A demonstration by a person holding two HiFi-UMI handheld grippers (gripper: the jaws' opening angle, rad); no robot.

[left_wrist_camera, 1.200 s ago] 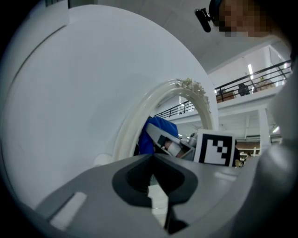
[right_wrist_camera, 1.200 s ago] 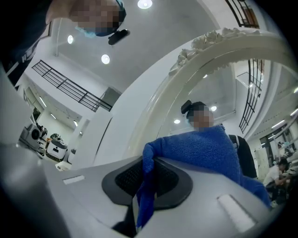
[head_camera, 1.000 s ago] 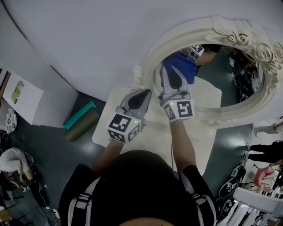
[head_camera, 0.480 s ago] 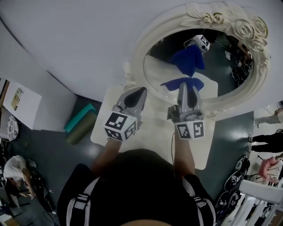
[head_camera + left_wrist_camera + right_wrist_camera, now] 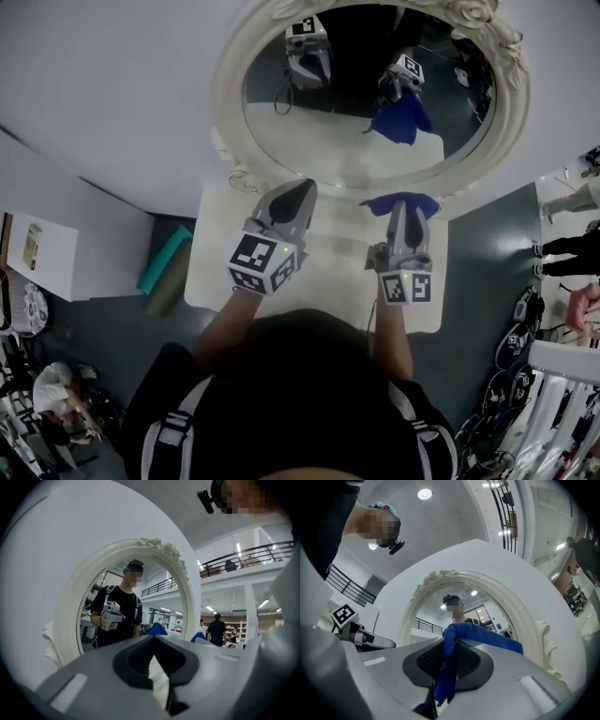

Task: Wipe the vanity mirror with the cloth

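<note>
- Head view: my right hand-held gripper (image 5: 406, 214) is clamped on the blue cloth (image 5: 397, 201), just before the vanity mirror's (image 5: 347, 150) lower frame, above the white worktop (image 5: 323, 277).
- My left hand-held gripper (image 5: 294, 195), jaws nearly together, holds nothing.

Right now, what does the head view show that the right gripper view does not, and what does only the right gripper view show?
Only the head view shows the white table below the mirror and a teal roll on the floor. Only the right gripper view shows a round ceiling lamp, and how the blue cloth runs down between the jaws of the right gripper, which are shut on it. Both views show the oval mirror in its white carved frame, the cloth, and the left gripper.
</note>
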